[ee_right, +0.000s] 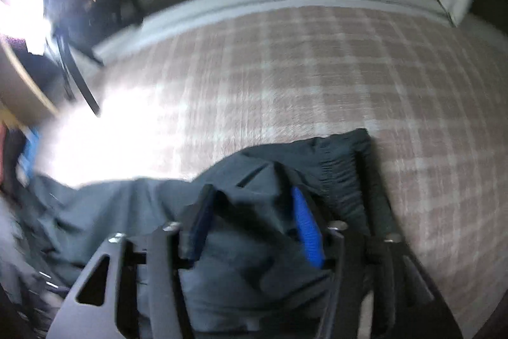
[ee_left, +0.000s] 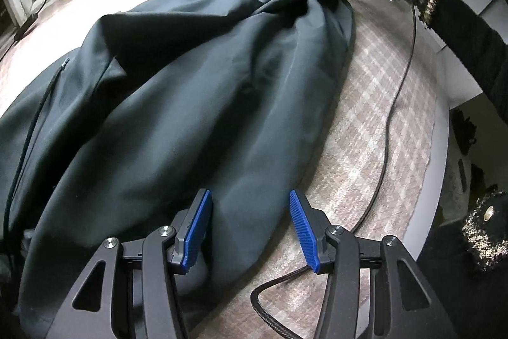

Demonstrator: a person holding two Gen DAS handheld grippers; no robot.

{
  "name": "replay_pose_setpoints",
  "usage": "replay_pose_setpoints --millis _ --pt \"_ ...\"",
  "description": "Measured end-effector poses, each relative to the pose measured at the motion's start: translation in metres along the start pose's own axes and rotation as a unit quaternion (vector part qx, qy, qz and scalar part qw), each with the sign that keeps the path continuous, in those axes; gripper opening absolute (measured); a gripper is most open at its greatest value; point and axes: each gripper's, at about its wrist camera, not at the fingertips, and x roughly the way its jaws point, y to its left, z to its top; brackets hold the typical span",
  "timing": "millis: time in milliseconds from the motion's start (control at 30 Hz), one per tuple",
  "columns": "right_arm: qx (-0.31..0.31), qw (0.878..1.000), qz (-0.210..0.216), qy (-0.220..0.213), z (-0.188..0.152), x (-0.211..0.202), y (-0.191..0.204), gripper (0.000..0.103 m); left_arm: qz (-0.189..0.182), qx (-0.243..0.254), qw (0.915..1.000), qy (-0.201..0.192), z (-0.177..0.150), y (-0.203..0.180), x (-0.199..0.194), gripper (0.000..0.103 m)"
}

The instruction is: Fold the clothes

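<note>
A dark, thin garment (ee_left: 197,91) lies spread and rumpled across a table covered by a checked cloth (ee_left: 374,123). The left gripper (ee_left: 250,231) hovers open over the garment's near edge, holding nothing. At the far end, the right gripper (ee_right: 254,227) has fabric bunched between its fingers, though blur hides whether it is clamped. The cloth looks light, limp and smooth, likely slippery; hemmed edges or corners seem the surest holds.
</note>
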Motion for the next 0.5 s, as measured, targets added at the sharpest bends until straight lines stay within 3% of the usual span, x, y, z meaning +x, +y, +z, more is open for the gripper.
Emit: replay_pose_setpoints --millis 33,167,233,300,333,367,400,500 --pt "-0.003 1.000 -0.003 -0.011 0.006 -0.004 0.004 0.002 0.000 0.000 1.0000 0.000 -0.001 0.001 -0.001 0.049" --pt "-0.013 0.998 -0.016 -0.056 0.028 -0.018 0.018 0.001 0.002 0.001 1.0000 -0.002 -0.003 0.003 -0.003 0.049" --pt "-0.003 0.995 -0.019 -0.101 0.044 -0.034 0.020 0.001 0.003 0.001 1.0000 -0.003 -0.004 0.004 -0.004 0.049" --pt "0.013 0.994 -0.019 -0.105 0.051 -0.038 0.014 0.003 0.004 0.001 1.0000 -0.003 -0.005 0.005 -0.005 0.049" --pt "0.021 0.995 -0.018 -0.098 0.053 -0.037 0.011 0.012 0.004 0.002 1.0000 -0.003 -0.006 0.004 -0.005 0.049" --pt "0.029 0.995 -0.018 -0.090 0.055 -0.037 0.007 0.033 0.005 0.005 1.0000 -0.003 -0.006 0.004 -0.005 0.049" --pt "0.037 0.996 -0.017 -0.082 0.057 -0.036 0.003 0.041 0.007 0.007 0.9999 -0.004 -0.006 0.003 -0.005 0.049" --pt "0.090 0.991 -0.042 -0.091 0.031 -0.041 -0.030 0.044 0.006 0.010 0.9999 -0.007 -0.004 -0.002 -0.001 0.049"
